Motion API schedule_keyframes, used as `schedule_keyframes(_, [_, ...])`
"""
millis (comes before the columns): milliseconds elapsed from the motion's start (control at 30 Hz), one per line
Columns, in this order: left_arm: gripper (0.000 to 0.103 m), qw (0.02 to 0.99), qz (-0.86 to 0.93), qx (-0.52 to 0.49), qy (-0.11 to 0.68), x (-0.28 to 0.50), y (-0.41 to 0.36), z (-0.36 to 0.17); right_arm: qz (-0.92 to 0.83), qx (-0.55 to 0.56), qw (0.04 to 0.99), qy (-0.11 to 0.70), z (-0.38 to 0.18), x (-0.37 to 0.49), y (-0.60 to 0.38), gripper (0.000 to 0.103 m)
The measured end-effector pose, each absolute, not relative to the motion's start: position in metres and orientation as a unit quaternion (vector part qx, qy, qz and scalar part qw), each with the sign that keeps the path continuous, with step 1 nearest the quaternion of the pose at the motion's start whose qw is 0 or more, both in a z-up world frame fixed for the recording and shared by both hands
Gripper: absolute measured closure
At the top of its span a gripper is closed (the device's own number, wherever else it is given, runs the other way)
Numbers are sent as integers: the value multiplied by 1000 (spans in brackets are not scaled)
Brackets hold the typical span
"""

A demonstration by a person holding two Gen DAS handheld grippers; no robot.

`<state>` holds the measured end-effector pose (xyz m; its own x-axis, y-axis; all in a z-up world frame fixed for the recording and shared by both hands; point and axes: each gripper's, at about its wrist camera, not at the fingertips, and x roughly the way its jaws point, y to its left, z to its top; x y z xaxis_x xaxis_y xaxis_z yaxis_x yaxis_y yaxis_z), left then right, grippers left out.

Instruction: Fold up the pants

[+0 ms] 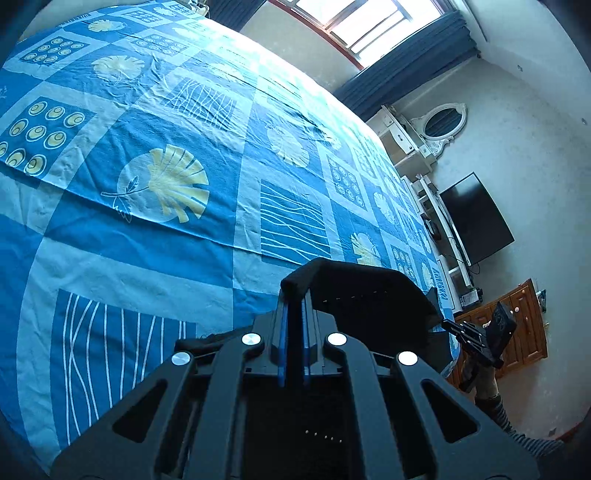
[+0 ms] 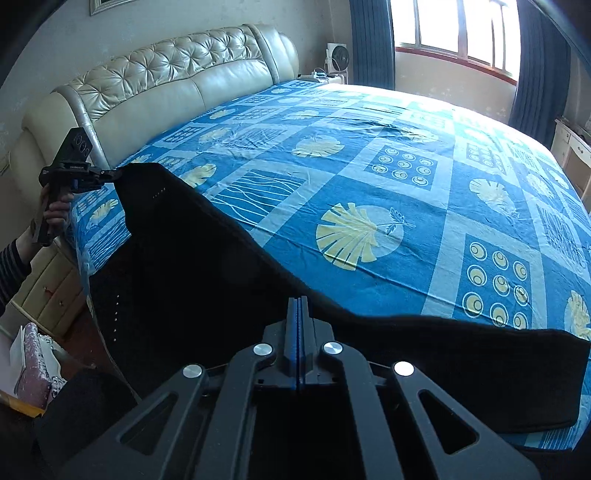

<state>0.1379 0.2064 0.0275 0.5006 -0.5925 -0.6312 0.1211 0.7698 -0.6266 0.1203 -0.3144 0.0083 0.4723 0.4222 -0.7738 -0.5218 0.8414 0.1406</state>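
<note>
Pinching black pants [image 2: 192, 266], left gripper [image 1: 294, 295] and right gripper [image 2: 299, 301] overhang bedspread [image 2: 369, 177] edge.

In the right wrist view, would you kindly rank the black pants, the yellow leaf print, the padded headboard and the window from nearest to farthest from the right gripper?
1. Black pants: clamped in the right gripper.
2. Yellow leaf print: on the bedsheet just ahead, slightly right.
3. Padded headboard: far left, at the bed's head.
4. Window: top right, on the wall past the bed.
</note>
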Motion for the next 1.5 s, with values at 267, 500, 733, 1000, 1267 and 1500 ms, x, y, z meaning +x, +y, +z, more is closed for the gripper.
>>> schedule_keyframes(267, [100,819,-201,-271,463,66,209,-9,285,49,818,496,-40,85,-321,103])
schedule_keyframes(500, [100,811,-199,-278,475,63,216,-23,273,89,817,500,-14,161,-327,74])
schedule_keyframes(733, [41,817,-177,-277,474,136,236,-26,254,43,818,514,-33,234,-329,47])
schedule_keyframes(1000, [41,725,-215,-375,536,227,242,-87,280,16,807,520,-57,262,-317,47])
schedule_keyframes(1267, [93,706,-237,-360,562,252,207,-99,318,-52,761,564,-79,303,-309,41])
schedule_keyframes(1500, [96,725,-235,-331,556,254,201,-90,351,-130,708,599,-94,307,-292,52])
